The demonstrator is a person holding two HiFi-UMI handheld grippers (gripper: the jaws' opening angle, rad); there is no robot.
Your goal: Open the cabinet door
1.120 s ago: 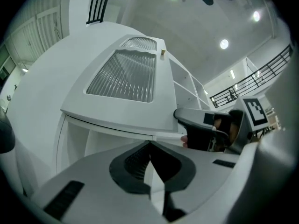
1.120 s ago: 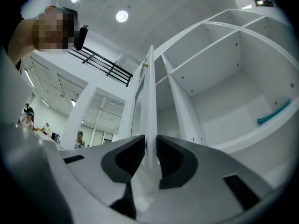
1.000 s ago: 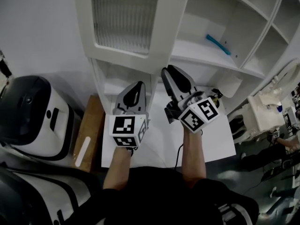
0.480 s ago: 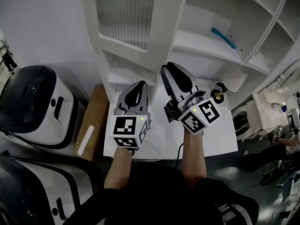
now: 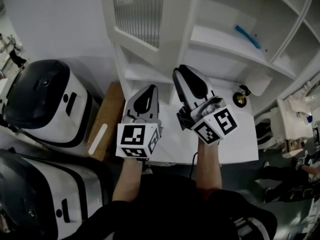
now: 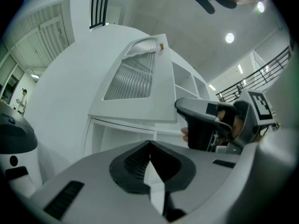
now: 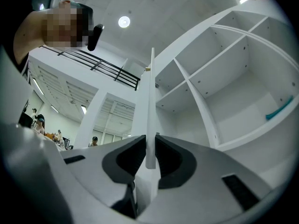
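Right gripper [image 5: 183,70] jaws have just been closing and pinch the open cabinet door [image 5: 172,29] edge. Left gripper [image 5: 151,88] jaws are pressed together, empty. A blue thing [image 5: 248,36] lies on the shelf [image 5: 220,40].

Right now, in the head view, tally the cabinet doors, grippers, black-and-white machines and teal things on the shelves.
Door: 1
Grippers: 2, left gripper, right gripper, its jaws have just been closing with the door edge between them
Machines: 2, upper machine, lower machine
Teal thing: 1
Total: 6
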